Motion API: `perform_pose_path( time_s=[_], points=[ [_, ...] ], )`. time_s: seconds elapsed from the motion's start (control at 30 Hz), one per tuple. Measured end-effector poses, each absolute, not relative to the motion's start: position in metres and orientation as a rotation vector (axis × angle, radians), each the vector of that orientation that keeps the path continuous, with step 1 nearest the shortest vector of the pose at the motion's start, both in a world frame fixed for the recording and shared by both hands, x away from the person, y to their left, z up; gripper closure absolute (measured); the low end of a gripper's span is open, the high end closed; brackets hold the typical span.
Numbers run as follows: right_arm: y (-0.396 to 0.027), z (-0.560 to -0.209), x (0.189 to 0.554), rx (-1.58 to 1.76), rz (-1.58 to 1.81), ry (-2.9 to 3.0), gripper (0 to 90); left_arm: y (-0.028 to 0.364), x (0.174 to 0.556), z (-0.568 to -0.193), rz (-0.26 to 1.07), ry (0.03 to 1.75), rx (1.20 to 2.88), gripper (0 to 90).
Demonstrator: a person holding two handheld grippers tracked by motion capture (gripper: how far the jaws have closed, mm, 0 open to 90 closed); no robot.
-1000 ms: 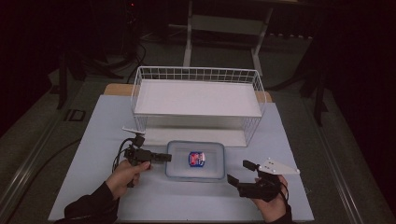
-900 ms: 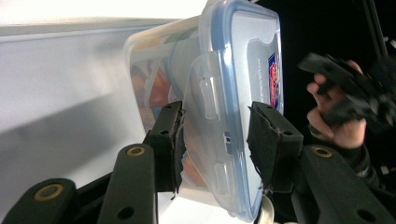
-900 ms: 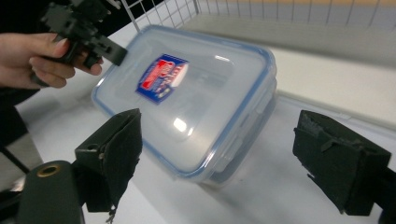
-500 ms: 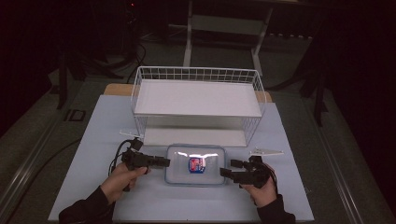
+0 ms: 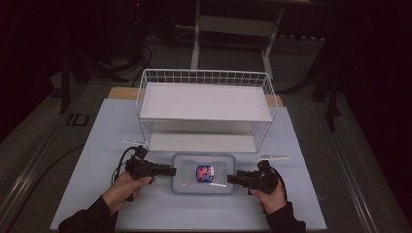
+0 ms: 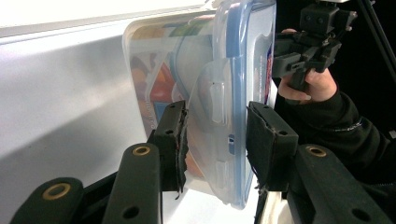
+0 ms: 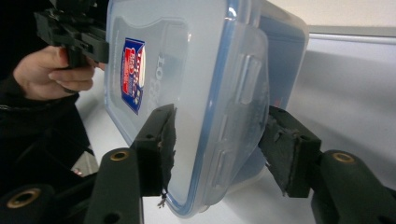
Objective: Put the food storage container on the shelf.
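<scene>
Currently we hold a lidded plastic container (image 5: 203,173) by both short ends, flat on the white table (image 5: 97,145), at 6 o'clock from the wire basket (image 5: 206,109).

Risks, our judgement:
- L gripper (image 5: 167,170) spans the latch tab at the box's 9 o'clock end. In the left gripper view one pad sits on the body side and the other beside the lid rim, w/ a slight gap visible, so we can't tell if it's truly clamped. A lift could pop the latch or let that end drop.
- R gripper (image 5: 234,179) at the 3 o'clock end has just been closing, box betw. its jaws. In the right gripper view the lid-side pad touches, but the far pad stands off the wall: not yet gripping. An uneven bite could tilt the box and slide the contents.
- Smooth plastic and worn pads: slip likely.
</scene>
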State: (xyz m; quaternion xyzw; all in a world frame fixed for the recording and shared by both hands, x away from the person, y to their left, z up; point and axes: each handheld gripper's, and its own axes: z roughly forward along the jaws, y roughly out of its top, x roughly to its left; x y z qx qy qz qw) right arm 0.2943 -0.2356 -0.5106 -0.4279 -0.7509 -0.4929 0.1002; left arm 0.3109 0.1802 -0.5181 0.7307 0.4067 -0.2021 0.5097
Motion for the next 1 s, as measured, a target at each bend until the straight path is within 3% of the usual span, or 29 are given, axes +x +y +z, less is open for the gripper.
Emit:
perform_pose_path(
  time_s=[0.27, 1.0],
  points=[
    [-0.241, -0.51, 0.293, -1.273, -1.449, -2.154, 51.3, 0.179, 0.303, -0.516, -0.442, 0.962, 1.777, 59.0],
    [-0.242, -0.489, 0.3, -1.213, -1.521, -2.232, 52.0, 0.174, 0.307, -0.492, -0.295, 0.922, 1.769, 58.5]
  ],
)
